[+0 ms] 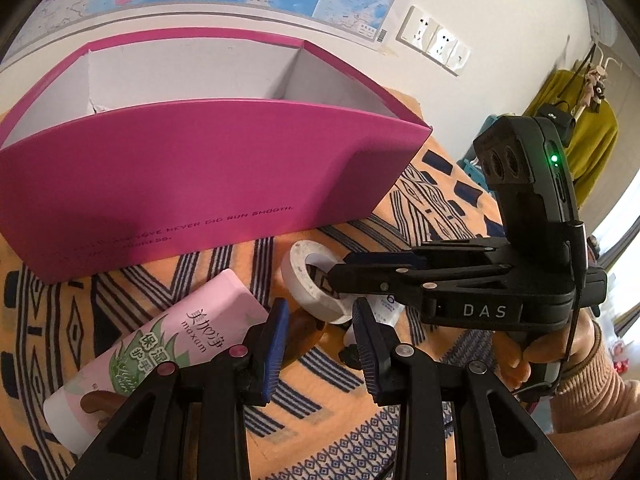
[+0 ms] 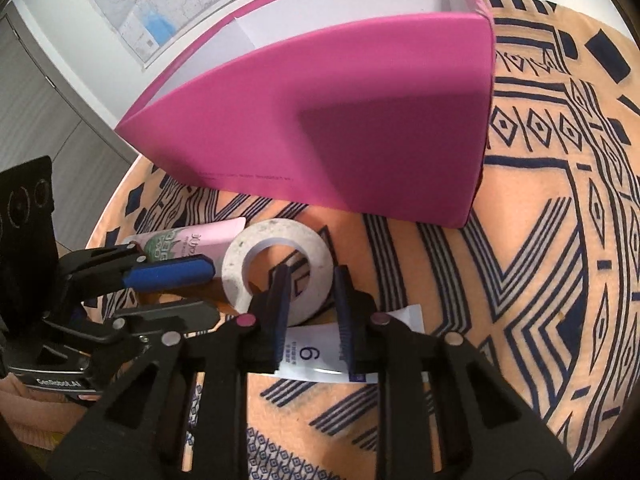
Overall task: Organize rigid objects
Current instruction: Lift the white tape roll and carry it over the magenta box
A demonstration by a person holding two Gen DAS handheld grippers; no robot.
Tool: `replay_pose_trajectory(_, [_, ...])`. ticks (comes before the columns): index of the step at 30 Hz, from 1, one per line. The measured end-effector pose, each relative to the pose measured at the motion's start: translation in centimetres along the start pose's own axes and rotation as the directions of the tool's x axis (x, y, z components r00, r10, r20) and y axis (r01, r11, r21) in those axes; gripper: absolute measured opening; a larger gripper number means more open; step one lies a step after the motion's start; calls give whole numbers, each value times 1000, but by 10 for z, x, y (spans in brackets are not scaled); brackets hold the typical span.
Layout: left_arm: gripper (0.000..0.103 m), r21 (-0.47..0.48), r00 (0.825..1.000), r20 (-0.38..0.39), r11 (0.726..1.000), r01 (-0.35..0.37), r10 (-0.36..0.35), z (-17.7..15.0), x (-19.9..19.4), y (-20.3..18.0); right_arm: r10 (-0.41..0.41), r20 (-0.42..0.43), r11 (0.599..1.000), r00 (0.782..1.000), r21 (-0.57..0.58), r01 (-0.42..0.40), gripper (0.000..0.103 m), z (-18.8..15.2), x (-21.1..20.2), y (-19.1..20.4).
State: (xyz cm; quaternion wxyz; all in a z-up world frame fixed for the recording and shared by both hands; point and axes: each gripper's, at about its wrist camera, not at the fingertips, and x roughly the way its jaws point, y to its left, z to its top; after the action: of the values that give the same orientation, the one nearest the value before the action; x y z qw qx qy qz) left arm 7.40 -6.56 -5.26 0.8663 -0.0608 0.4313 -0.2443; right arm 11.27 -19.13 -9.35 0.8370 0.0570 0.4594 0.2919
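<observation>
A white tape roll (image 2: 276, 236) lies on the orange patterned cloth in front of the pink open box (image 2: 360, 120). My right gripper (image 2: 310, 276) is shut on the roll's near wall, one finger inside the hole and the other outside. In the left wrist view it reaches in from the right to the tape roll (image 1: 296, 280). My left gripper (image 1: 320, 306) hovers just before the roll, its jaws narrowly apart with nothing between them. A pink hand-cream tube (image 1: 180, 340) lies to its left. A white tube marked "6" (image 2: 316, 354) lies under the right gripper.
The pink box (image 1: 200, 184) has a white inside with a divider and stands against the wall under a map. A hand in a pinkish sleeve (image 1: 560, 352) holds the right gripper. Bare cloth (image 2: 540, 280) stretches right of the box. Wall sockets (image 1: 432, 36) and a yellow garment (image 1: 588, 152) are behind.
</observation>
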Motion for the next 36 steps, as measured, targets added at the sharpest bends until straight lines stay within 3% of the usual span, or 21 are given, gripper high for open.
replay_pose_trajectory(10, [31,45,1000,-8,999,-22,23,2,5,-10,-14,7,1000,1000,-21,14,26,0,3,4])
replay_pose_trajectory(18, [31,35,1000,0,999,8,-8,2,1,-14,-19,19,1000,1000,-15,19,26,-3,1,6])
replay_pose_trajectory(36, [31,99,995,80,994,45,-53,8,-33,-37,-34,128,999,991,-33,39,26,-14,-48,17])
